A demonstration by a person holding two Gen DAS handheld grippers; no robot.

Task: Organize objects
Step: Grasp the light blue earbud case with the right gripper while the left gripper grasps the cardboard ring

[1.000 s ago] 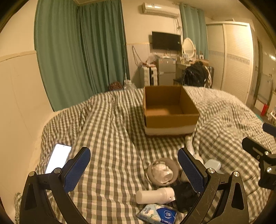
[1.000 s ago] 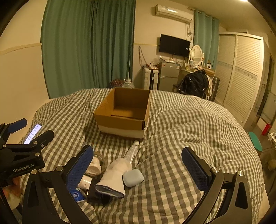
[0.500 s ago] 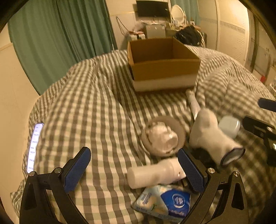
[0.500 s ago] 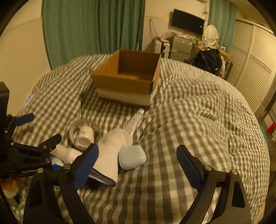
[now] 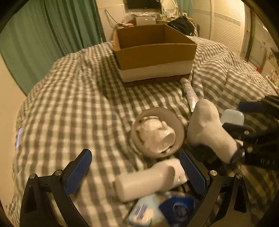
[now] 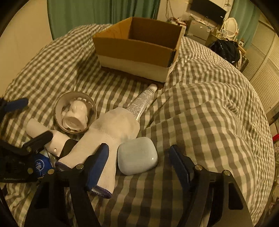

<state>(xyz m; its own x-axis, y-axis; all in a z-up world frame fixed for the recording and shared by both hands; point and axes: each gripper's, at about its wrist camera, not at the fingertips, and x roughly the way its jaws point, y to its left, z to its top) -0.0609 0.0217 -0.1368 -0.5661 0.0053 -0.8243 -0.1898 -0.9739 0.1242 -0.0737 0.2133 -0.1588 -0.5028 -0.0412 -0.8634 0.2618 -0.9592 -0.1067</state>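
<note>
A bedroom in warm yellowish light. A bed [image 6: 218, 108] with a rumpled grey-and-white checked cover fills the foreground. Green curtains [image 5: 52, 35] hang along a cream wall [image 6: 26, 31] behind it. Against the far wall a dark television [image 6: 207, 7] hangs above a cluttered desk [image 5: 139, 17], with an oval mirror [image 6: 230, 24] and a black bag [image 6: 225, 48] nearby. A white louvred wardrobe [image 5: 226, 22] stands at the right.
</note>
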